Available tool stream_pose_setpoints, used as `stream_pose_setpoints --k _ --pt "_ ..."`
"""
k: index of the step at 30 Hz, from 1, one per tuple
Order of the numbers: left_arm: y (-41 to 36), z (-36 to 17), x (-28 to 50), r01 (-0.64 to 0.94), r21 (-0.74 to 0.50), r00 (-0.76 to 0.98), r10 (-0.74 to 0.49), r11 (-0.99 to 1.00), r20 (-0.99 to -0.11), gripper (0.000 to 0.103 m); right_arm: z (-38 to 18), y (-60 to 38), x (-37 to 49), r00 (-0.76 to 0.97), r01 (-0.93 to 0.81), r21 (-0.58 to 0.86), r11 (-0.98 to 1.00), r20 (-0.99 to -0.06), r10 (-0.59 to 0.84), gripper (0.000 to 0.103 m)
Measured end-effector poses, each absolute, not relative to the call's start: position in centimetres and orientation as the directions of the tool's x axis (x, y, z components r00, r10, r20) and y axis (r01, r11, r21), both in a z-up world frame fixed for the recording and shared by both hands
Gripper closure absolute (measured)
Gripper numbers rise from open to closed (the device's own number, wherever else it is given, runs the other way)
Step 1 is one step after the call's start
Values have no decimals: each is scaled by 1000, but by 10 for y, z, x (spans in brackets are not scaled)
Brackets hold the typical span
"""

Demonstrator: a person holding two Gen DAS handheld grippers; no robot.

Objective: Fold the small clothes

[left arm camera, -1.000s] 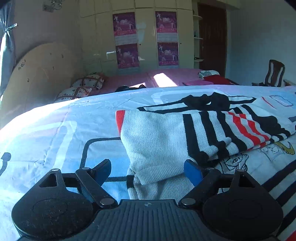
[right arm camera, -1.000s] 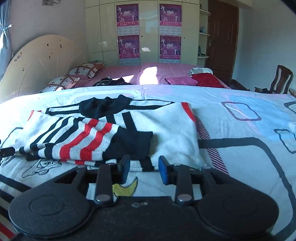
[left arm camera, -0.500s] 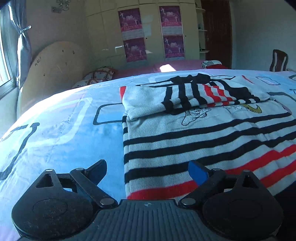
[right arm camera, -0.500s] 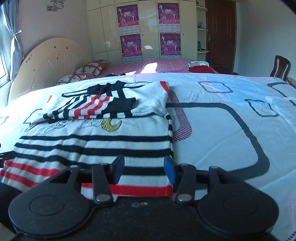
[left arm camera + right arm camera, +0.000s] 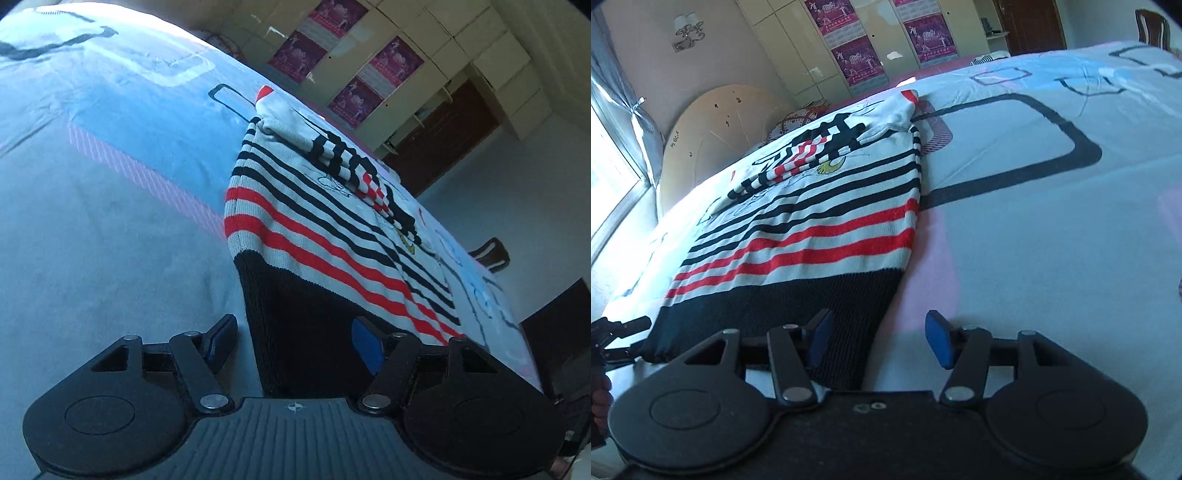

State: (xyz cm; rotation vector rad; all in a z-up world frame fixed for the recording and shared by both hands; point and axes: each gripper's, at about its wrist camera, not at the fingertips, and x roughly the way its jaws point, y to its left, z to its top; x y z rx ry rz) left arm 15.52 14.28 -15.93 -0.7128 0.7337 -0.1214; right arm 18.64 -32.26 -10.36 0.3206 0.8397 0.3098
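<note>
**Both grippers at the sweater's dark hem corners**

A striped knit sweater point(image 5: 332, 229) is lying flat on a bed covered by a pale blue patterned bedsheet point(image 5: 92, 184). Its sleeves and upper part are lying folded over the chest, far from the cameras, and its wide dark hem band point(image 5: 798, 295) is lying nearest the grippers, with red and black stripes running across the white knit above it.

The left gripper point(image 5: 293, 341) is sitting at the hem's left corner. Its jaws are standing partly apart and have just been closing; the corner of the dark band is lying between them, with a gap showing between the left pad and the cloth edge, so nothing is being pinched. The right blue pad point(image 5: 365, 343) is lying over the dark knit.

The right gripper point(image 5: 877, 341) is sitting at the hem's right corner. Its jaws are standing about half apart and have just been opening. The left pad point(image 5: 818, 338) is lying over the dark band, the right pad point(image 5: 940, 341) over the bare sheet, and the hem edge is running between them without being squeezed.

At the left edge of the right wrist view, part of the other gripper is showing beside the far hem corner.

Behind the bed, cream wardrobe doors point(image 5: 827, 55) are carrying purple posters point(image 5: 857, 61).
</note>
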Motion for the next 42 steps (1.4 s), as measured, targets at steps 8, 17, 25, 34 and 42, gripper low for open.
stream_pose_setpoints --k 8,17,25,34,42 --pt "150 -185 174 -110 -779 750 -463 617 -473 38 -124 -331 200 585 -74 596 800 -624 519 58" --pt "157 -199 192 -137 -768 737 -453 625 -501 93 -137 -329 221 534 -52 689 723 -592 603 82" --pt "170 -173 176 -76 -804 834 -404 590 -375 98 -86 -330 207 629 -180 615 768 -529 570 97" --pt "173 -197 179 -156 -713 765 -373 684 -525 98 -134 -338 215 561 -69 601 796 -637 529 97" --pt "170 -194 175 -187 -708 771 -345 681 -535 98 -129 -334 214 557 -94 575 813 -647 522 97"
